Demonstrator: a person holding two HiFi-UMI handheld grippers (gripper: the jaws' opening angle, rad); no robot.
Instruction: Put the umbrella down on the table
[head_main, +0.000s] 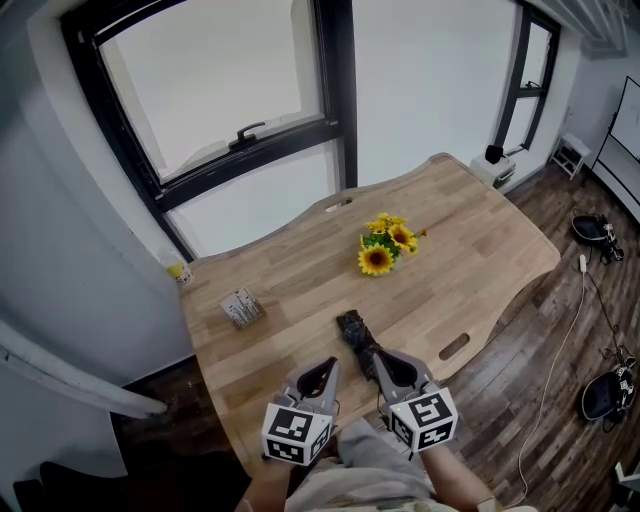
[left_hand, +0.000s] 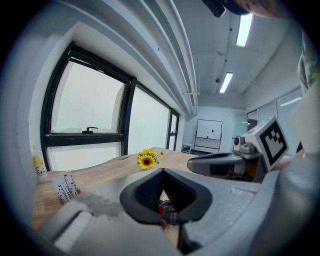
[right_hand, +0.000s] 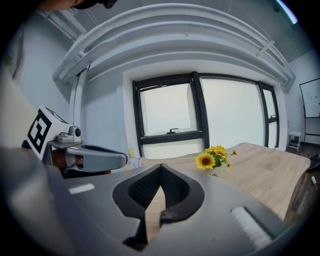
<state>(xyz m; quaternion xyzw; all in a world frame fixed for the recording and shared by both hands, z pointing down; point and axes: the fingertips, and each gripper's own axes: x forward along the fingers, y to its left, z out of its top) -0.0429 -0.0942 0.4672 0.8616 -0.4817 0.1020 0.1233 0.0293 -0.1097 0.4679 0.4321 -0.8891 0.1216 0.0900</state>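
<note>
A dark folded umbrella (head_main: 354, 328) lies on the wooden table (head_main: 480, 250), near its front edge. My right gripper (head_main: 379, 356) is shut just behind the umbrella's near end, and its own view shows only bare wood past its closed tips (right_hand: 161, 165). My left gripper (head_main: 334, 362) is shut too, a little left of the umbrella. In the left gripper view, a piece of the umbrella's checked fabric (left_hand: 170, 214) shows below the closed jaws (left_hand: 162, 170), with nothing gripped between them.
A bunch of yellow sunflowers (head_main: 385, 245) stands mid-table. A small printed box (head_main: 241, 307) sits at the left, and a yellow-capped bottle (head_main: 179, 271) at the far left corner by the window. Cables and dark objects (head_main: 600, 395) lie on the wooden floor to the right.
</note>
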